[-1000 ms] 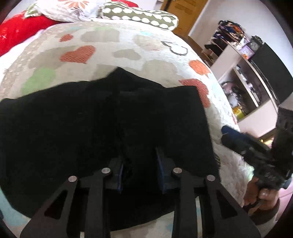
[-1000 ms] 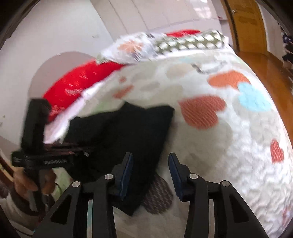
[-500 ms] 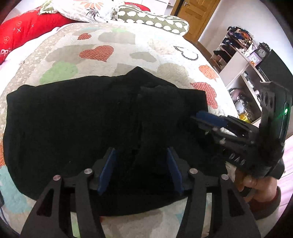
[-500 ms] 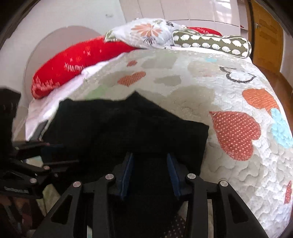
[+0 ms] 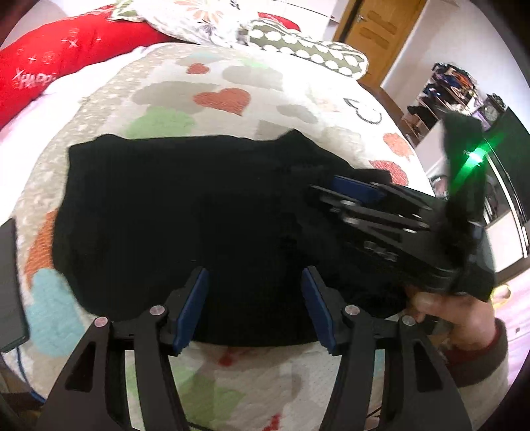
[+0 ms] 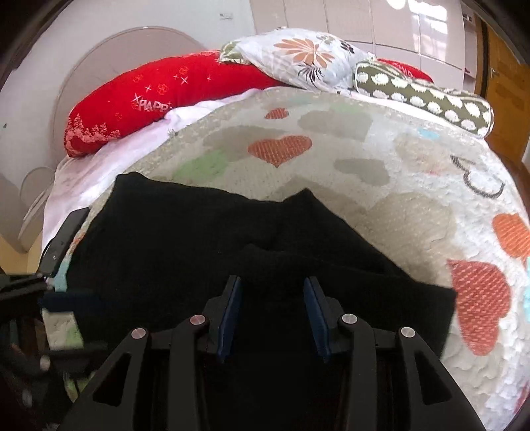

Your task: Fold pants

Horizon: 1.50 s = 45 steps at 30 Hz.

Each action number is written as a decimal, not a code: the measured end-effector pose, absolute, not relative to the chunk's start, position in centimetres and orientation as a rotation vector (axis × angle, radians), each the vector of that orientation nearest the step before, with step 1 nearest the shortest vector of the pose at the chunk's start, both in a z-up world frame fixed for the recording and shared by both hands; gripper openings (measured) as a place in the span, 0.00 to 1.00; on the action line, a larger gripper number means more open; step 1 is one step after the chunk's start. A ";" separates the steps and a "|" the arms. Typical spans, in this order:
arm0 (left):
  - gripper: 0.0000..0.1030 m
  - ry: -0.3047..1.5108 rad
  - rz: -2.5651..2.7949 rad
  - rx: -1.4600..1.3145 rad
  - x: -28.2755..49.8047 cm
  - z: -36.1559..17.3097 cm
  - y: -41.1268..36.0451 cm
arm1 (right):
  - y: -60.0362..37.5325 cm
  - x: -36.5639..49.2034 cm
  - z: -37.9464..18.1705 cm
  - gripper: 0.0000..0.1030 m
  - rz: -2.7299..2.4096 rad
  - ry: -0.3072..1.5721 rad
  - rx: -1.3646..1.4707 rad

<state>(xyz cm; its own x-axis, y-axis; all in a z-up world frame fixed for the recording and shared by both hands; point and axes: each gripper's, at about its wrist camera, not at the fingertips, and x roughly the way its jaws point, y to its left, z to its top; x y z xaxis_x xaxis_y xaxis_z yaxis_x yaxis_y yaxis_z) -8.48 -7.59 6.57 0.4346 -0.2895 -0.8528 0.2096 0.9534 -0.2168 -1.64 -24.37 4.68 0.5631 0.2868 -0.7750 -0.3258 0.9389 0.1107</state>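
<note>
Black pants (image 5: 172, 212) lie folded flat across the heart-patterned quilt (image 5: 212, 99), with a doubled layer at their right end (image 6: 331, 265). My left gripper (image 5: 253, 308) hovers over the pants' near edge. Its jaws are opening, and cloth shows below the gap, but the blue pads (image 5: 192, 308) do not press on it. My right gripper (image 6: 271, 311) stands open above the doubled layer of the pants (image 6: 185, 252). In the left wrist view the right gripper (image 5: 331, 190) comes in from the right, held by a hand (image 5: 447, 315).
A red pillow (image 6: 159, 96), a floral pillow (image 6: 298, 56) and a dotted bolster (image 6: 424, 96) lie at the head of the bed. A dark flat device (image 5: 8, 285) sits at the left bed edge. Shelves (image 5: 444, 86) and a wooden door (image 5: 374, 30) stand beyond the right side.
The left jaws have spread wide and let go of the cloth, and that gripper has drawn back. The right gripper has swung from the bare quilt to over the pants.
</note>
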 end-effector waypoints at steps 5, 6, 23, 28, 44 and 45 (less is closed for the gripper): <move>0.60 1.049 -0.279 -0.081 -9.1 7.8 -6.3 | -25.0 -4.8 6.9 0.50 0.384 0.873 -0.064; 0.61 1.044 -0.276 -0.077 -9.3 8.0 -6.2 | -25.0 -5.5 7.0 0.51 0.387 0.873 -0.068; 0.67 1.023 -0.320 -0.172 -8.2 7.6 -7.6 | -27.9 -10.3 6.2 0.55 0.348 0.877 -0.014; 0.68 1.028 -0.334 -0.127 -6.5 6.1 -10.8 | -30.4 -10.7 5.6 0.55 0.278 0.881 0.024; 0.73 1.052 -0.314 -0.086 -4.9 3.3 -12.0 | -32.5 -5.6 6.2 0.54 0.244 0.854 0.006; 0.73 1.051 -0.314 -0.085 -4.9 3.3 -12.0 | -32.5 -4.4 5.8 0.54 0.230 0.862 0.000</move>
<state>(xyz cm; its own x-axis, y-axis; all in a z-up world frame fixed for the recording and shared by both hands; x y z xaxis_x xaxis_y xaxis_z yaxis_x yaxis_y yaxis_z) -4.88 -12.02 3.31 0.4562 -0.2950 -0.8395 0.2141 0.9521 -0.2182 -4.39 -32.47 5.81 0.6280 0.2012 -0.7518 -0.2011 0.9752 0.0930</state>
